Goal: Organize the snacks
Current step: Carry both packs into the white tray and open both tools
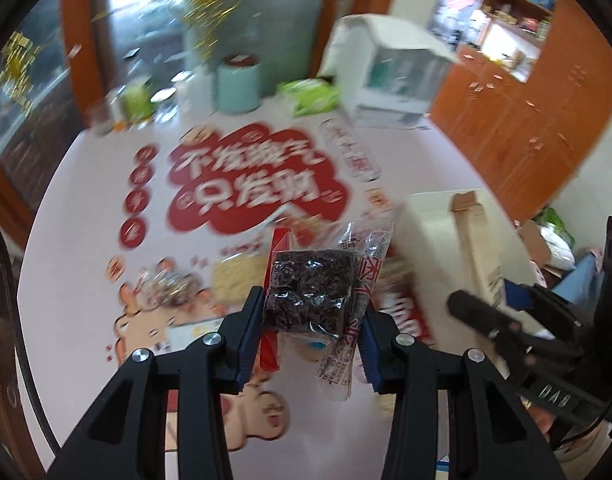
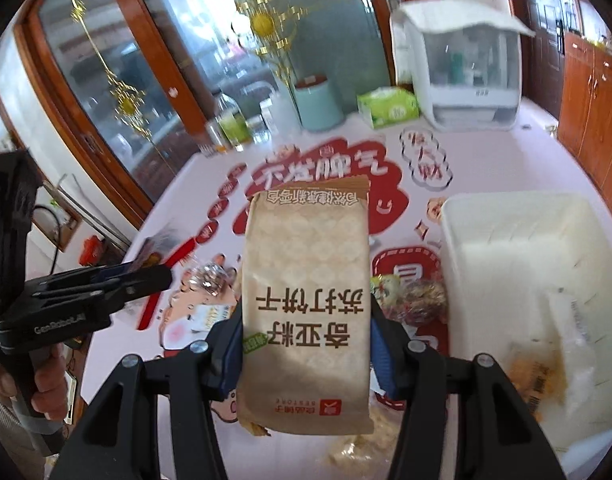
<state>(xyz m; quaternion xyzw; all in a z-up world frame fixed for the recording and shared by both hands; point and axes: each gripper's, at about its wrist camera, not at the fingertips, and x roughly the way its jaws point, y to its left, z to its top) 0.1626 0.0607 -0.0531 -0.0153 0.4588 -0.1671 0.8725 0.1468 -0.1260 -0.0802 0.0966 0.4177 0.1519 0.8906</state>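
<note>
My left gripper [image 1: 312, 314] is shut on a clear packet of dark, crumbly snack [image 1: 310, 292], held up above the table. In the right wrist view, my right gripper [image 2: 306, 320] is shut on a tall beige cracker pack [image 2: 306, 272] with printed characters, also lifted off the table. A white plastic bin [image 2: 522, 236] stands just right of that pack, with a few packets lying in its near end. Loose wrapped snacks [image 2: 420, 296] lie on the table between the pack and the bin. The left gripper [image 2: 154, 276] shows at the left of this view, and the right gripper [image 1: 470, 312] at the right of the left wrist view.
The table wears a pink cloth with red printed characters [image 2: 322, 172]. At its far edge stand a mint canister [image 2: 320, 104], a green tissue pack [image 2: 388, 106], a white countertop appliance [image 2: 466, 76] and some bottles [image 2: 230, 120]. Wooden cabinets [image 2: 594, 92] line the right side.
</note>
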